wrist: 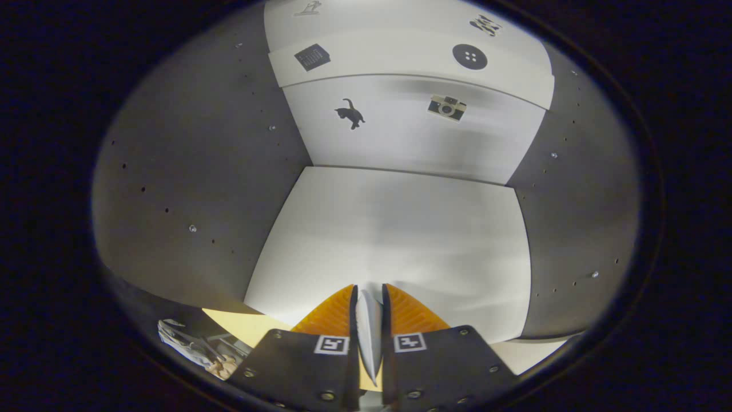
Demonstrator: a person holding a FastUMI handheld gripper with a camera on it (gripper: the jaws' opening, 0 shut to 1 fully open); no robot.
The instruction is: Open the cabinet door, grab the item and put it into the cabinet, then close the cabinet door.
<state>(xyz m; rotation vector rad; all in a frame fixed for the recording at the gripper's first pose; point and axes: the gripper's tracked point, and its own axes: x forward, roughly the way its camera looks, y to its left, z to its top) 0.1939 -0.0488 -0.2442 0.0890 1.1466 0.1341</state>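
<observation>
- Between the two fingers of the hand-held gripper [369,300], which stand almost together with a narrow gap, sits a thin pale item [369,332], seen edge-on; both fingers appear to press on it.
- What the item is cannot be told from this angle: something flat and light in colour.
- Just ahead of the fingertips lies the white cabinet floor [400,240], bare, so the item is at the mouth of the cabinet, not yet set down.
- Beyond it rises the white back panel [400,131], carrying a cat sticker [350,113] and a camera sticker [446,107]; higher up are a button sticker [469,56] and a dark square sticker [312,57].
- Grey side walls [194,171] with small holes close in on either hand.
- The step looks like placing: carry the item well past the front lip, lower it until it rests on the floor, part the fingers only then, and back straight out so the door can swing shut without catching it.
- A pale bench [240,325] edge shows below the cabinet.
</observation>
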